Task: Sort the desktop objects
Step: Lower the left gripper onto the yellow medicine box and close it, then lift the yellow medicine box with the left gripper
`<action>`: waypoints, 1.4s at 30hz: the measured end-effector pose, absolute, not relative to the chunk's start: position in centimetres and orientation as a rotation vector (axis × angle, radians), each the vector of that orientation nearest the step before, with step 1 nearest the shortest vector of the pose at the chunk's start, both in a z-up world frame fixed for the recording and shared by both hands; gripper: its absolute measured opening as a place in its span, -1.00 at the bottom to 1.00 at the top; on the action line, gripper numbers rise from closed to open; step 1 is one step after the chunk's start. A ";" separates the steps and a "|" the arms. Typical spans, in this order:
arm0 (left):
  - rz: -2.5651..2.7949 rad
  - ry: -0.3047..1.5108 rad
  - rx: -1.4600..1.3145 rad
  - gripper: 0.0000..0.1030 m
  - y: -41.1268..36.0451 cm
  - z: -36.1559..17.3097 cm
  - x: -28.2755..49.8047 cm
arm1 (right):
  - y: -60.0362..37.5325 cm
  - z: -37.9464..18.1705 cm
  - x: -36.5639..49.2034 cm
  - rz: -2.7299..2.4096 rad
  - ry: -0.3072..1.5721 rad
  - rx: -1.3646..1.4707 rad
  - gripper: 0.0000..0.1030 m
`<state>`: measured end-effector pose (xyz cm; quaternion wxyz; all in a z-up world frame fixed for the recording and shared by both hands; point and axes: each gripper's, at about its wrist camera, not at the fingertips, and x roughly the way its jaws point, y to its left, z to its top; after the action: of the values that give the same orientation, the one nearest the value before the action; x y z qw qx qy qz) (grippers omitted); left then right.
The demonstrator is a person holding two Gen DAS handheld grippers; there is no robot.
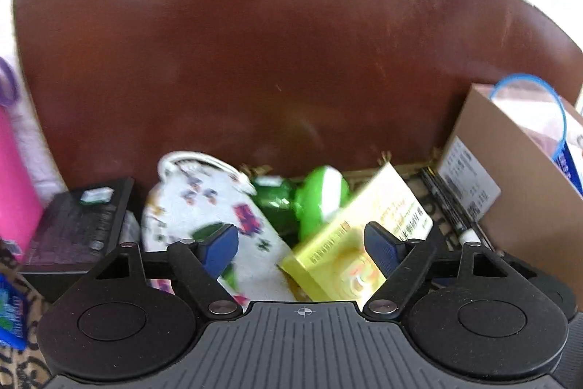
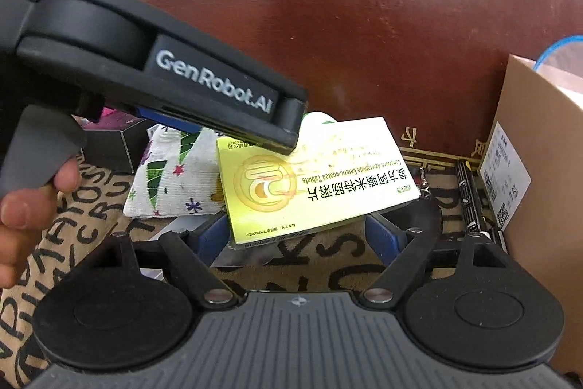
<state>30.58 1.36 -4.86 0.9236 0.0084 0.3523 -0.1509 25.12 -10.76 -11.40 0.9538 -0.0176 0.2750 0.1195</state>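
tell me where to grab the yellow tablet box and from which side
Take the yellow box across its thin edges at the near end, coming from the front with the right gripper. It lies flat and tilted, with that near edge already between the open jaws.

The left tool covers the yellow box's far corner and part of the patterned pouch. The green object beyond the left tool is blurred, half hidden behind the box. The cardboard box runs off the right edge.
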 end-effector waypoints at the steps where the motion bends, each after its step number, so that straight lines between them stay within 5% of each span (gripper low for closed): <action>1: -0.324 0.735 0.021 0.59 1.1 -5.2 30.7 | -10.9 -11.5 25.2 0.249 0.563 -0.027 0.62; 7: -0.413 0.775 0.038 -0.15 0.0 -5.7 30.0 | -11.9 -11.8 25.1 0.285 0.566 -0.003 0.28; 21: -0.370 0.803 -0.067 -0.11 0.4 -5.4 20.9 | -11.8 -10.7 16.0 0.371 0.550 -0.111 0.13; 22: -0.392 0.832 -0.099 -0.18 0.3 -5.8 20.0 | -11.9 -10.4 14.9 0.403 0.542 -0.104 -0.03; 32: -0.308 0.879 -0.152 -0.07 -0.6 -7.2 13.6 | -12.6 -10.5 7.6 0.407 0.554 -0.148 0.05; 39: -0.224 0.846 -0.154 0.63 0.2 -7.0 13.0 | -13.6 -10.8 8.4 0.382 0.559 -0.154 0.34; 42: -0.200 0.860 -0.191 0.65 1.1 -7.3 13.9 | -13.5 -11.2 9.7 0.399 0.571 -0.149 0.48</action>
<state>13.94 1.14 -7.33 0.8997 -0.0924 0.4155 -0.0966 9.67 -13.53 -11.23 0.9372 -0.0729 0.2795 0.1955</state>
